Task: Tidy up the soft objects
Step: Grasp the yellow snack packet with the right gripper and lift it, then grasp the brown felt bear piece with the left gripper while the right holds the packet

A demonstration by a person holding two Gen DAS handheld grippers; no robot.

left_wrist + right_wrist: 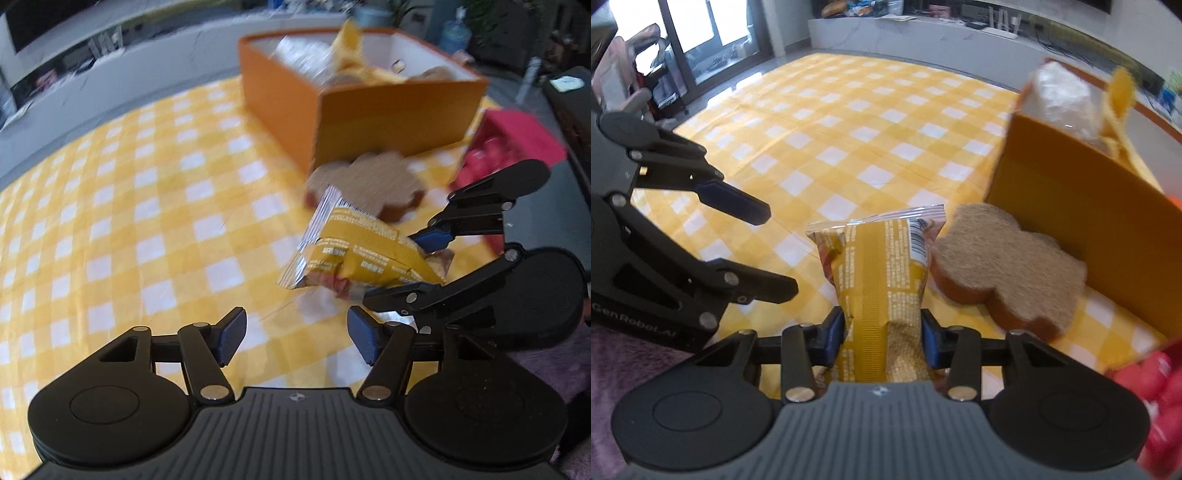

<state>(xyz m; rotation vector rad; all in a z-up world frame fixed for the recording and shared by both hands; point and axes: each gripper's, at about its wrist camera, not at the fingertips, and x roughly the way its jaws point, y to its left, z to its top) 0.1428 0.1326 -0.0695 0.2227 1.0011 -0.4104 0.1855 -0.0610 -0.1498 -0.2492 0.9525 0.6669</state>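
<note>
My right gripper (882, 338) is shut on a yellow snack packet (879, 273) and holds it above the checked cloth. The packet also shows in the left wrist view (354, 247), held by the right gripper (428, 258). My left gripper (293, 334) is open and empty, low over the cloth just left of the packet; it shows in the right wrist view (768, 251). A brown plush bread slice (1008, 269) lies on the cloth against an orange box (1071, 214). The box (388, 118) holds several soft packets.
A yellow and white checked cloth (129, 206) covers the floor. A red soft item (506, 147) lies right of the box, also in the right wrist view (1152, 384). A purple fuzzy surface (628, 369) is at the near left. A low white ledge (960, 26) runs behind.
</note>
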